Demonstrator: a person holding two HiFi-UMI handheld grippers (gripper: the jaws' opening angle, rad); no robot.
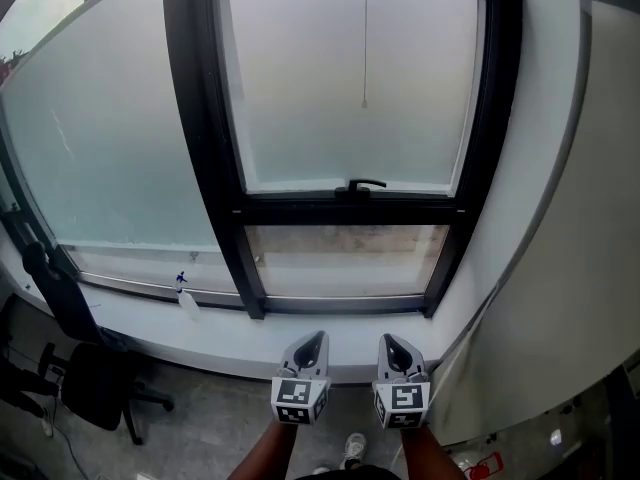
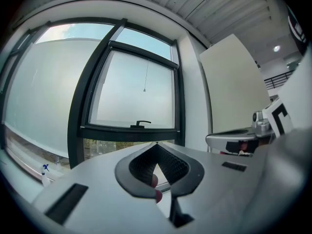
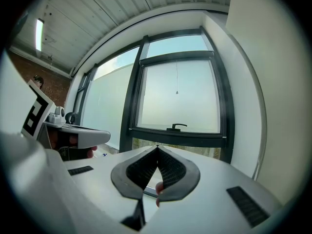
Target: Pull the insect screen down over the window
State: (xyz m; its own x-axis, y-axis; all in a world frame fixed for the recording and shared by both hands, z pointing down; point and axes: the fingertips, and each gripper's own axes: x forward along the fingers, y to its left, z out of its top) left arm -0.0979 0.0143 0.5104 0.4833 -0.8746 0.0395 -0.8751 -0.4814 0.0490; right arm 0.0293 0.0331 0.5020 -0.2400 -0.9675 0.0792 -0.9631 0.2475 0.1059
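Head view: left gripper (image 1: 316, 340) and right gripper (image 1: 390, 341) level, fingers pressed together, empty, well apart from pull cord (image 1: 364, 102). Best: reach up, pinch cord end, draw straight down.

Head camera high, steeply down on the window (image 1: 350, 88); both hand-held cameras lower, level toward it (handle (image 1: 365, 184) shared)

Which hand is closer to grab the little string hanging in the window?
Right, probably: the right gripper sits slightly nearer under the pull cord than the left gripper. Both are shut and far below.
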